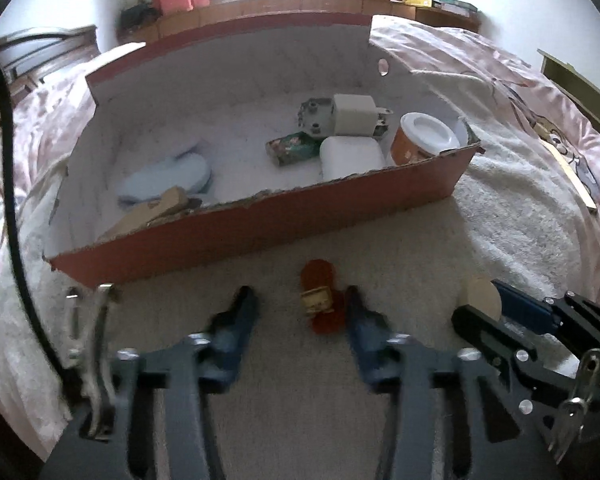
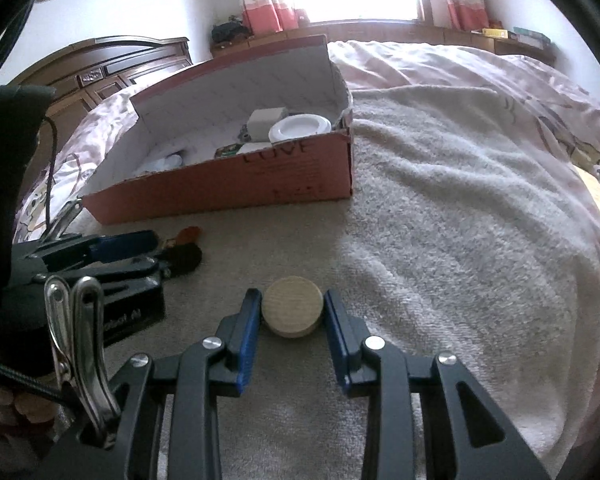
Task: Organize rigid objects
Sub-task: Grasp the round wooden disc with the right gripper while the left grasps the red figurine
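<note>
A red cardboard box (image 1: 260, 220) lies on the towel-covered bed and holds several items: a white-lidded orange tub (image 1: 424, 136), a white adapter (image 1: 354, 114), a white case (image 1: 352, 156), a green packet (image 1: 294, 148) and a pale blue pad (image 1: 168, 176). A small red-orange object with a label (image 1: 320, 300) lies on the towel between the fingers of my open left gripper (image 1: 300, 304). My right gripper (image 2: 293, 308) has its pads against both sides of a round wooden disc (image 2: 293, 310) resting on the towel. The box also shows in the right wrist view (image 2: 236, 176).
A cream towel (image 2: 440, 240) covers the bed over a pink duvet (image 2: 480, 72). A dark wooden headboard (image 2: 100, 68) stands at the left. A windowsill with books (image 1: 440, 4) runs behind the bed. A wooden strip (image 1: 572, 176) lies at the bed's right edge.
</note>
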